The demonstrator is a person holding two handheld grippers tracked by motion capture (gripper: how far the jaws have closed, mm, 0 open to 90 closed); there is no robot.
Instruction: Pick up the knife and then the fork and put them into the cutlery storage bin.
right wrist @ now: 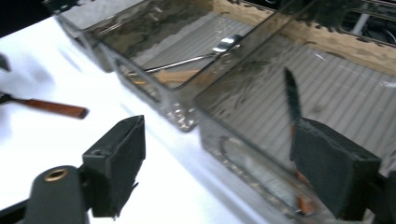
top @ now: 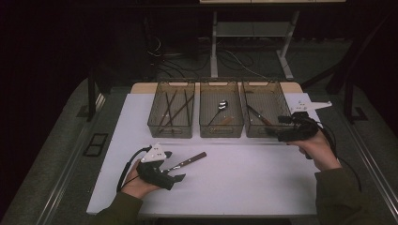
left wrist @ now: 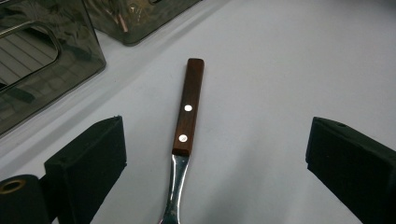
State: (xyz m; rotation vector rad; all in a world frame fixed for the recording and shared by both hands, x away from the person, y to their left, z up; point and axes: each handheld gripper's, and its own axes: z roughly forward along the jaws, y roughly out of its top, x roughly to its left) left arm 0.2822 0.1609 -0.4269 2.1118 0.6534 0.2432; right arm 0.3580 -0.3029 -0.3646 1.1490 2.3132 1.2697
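- The left gripper is sitting low in the lower left of the high view, held in a hand coming in from the bottom edge; its jaws are standing wide apart and gripping nothing.
- A wooden-handled utensil is lying flat on the white table. In the left gripper view it is running up the centre of the frame between the two black jaws, touching neither, with its metal shank at the bottom edge.
- The right gripper is hovering at the middle right of the high view, at the front wall of the right bin; its jaws are spread open and empty.
- In the right gripper view one jaw is sitting over the table at lower left, the other at lower right against the bin, where a dark-bladed knife is lying.
- Three smoky clear bins are standing side by side across the upper middle of the high view: the left bin is holding several thin dark sticks, the middle bin a spoon and a small wooden piece.
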